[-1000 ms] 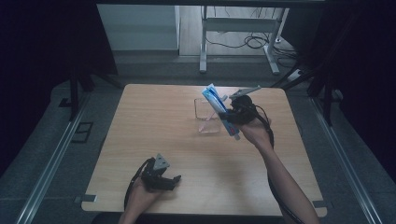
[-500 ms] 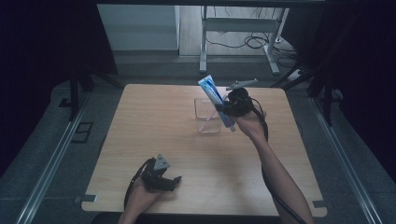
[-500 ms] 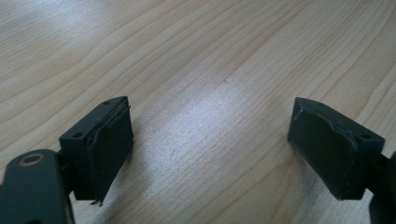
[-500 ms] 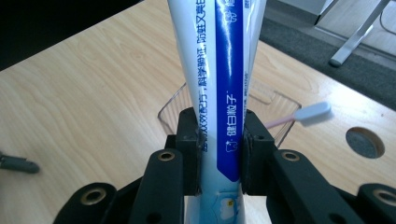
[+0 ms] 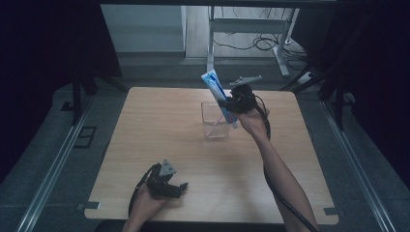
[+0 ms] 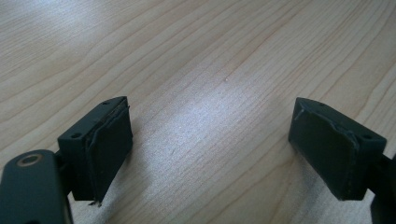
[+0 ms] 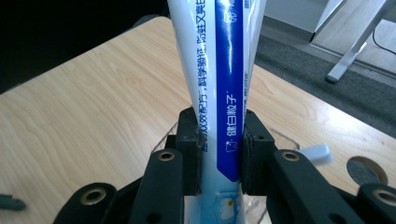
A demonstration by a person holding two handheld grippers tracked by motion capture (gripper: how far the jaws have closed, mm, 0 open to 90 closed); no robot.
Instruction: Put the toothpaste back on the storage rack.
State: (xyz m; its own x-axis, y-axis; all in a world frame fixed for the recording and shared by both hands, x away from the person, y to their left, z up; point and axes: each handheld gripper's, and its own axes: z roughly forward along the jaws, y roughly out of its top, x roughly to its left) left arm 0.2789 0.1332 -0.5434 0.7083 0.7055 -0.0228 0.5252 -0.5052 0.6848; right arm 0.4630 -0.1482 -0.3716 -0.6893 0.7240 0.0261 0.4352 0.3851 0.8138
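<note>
A white and blue toothpaste tube (image 5: 218, 94) (image 7: 224, 88) is clamped in my right gripper (image 5: 231, 105) (image 7: 220, 154), jaws shut on its lower part. It tilts up to the left over the clear square cup (image 5: 215, 120) at the table's back middle. The cup's rim (image 7: 170, 133) peeks out just behind the jaws in the right gripper view. My left gripper (image 5: 180, 189) (image 6: 212, 149) rests low at the table's front left, open, with bare wood between its pads (image 6: 109, 149).
The light wooden table (image 5: 159, 125) has dark floor and metal rails on both sides. A grey desk frame (image 5: 241, 29) and cables stand beyond the far edge. A round hole (image 7: 366, 170) lies in the tabletop near the right gripper.
My right gripper has carried the tube a little toward the table's far edge and slightly up, over the cup. The left gripper has stayed where it was.
</note>
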